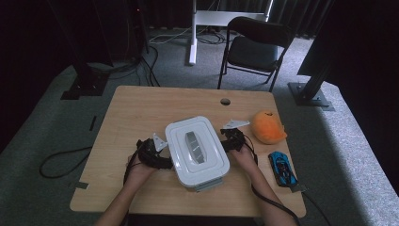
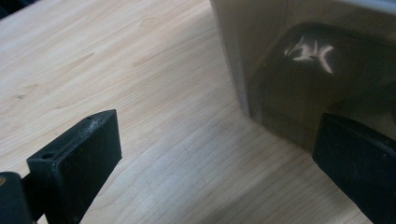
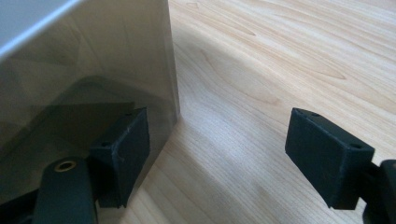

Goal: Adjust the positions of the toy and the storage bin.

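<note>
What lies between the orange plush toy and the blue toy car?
Only bare wood of the table lies between the orange plush toy and the blue toy car, seen in the high view.

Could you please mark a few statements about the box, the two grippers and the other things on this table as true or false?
1. The white lid sits on the storage box. True.
2. The left gripper and the right gripper are on opposite sides of the box. True.
3. The right gripper's jaws are clamped shut on the lid's handle. False: they stand wide apart beside the box wall, with bare table between them.
4. The blue toy car lies on top of the lid. False: it lies on the table, near the right edge.
5. The orange plush toy lies to the right of the box. True.
</note>
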`<state>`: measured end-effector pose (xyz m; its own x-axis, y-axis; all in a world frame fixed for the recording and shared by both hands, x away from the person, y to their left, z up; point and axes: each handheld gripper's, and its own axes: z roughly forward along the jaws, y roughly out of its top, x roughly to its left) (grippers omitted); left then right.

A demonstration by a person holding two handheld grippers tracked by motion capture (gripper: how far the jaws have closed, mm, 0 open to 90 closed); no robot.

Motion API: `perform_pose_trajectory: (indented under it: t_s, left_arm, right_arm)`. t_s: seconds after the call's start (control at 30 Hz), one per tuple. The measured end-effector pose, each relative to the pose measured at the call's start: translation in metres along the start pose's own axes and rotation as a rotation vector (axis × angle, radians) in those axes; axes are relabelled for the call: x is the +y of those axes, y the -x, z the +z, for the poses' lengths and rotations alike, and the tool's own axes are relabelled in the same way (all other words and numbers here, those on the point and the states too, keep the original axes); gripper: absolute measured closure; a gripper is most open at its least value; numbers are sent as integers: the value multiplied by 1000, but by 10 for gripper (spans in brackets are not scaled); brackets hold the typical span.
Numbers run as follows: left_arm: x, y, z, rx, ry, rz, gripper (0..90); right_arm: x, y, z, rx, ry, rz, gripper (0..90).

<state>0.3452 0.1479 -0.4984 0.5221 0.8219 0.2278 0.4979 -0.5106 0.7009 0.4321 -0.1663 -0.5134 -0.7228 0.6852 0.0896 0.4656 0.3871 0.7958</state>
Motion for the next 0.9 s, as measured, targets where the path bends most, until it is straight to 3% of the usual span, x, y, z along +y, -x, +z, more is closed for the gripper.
perform_pose_trajectory:
  t_s: [0.43,0.7,0.83,0.9]
  left_arm:
    - [-7,3,-10,-5,4,-9,15]
    - [-12,0,-8,-68,36,-51,14]
    - [-15,-4,-8,-79,43,-66,14]
    - [-20,-9,-7,-64,29,-74,14]
  right_arm:
    - [4,2,9,44,2,19,216]
    - [3,8,6,35,4,42,173]
    - [3,12,-2,21,18,61,168]
    - [0,15,-11,-8,5,52,168]
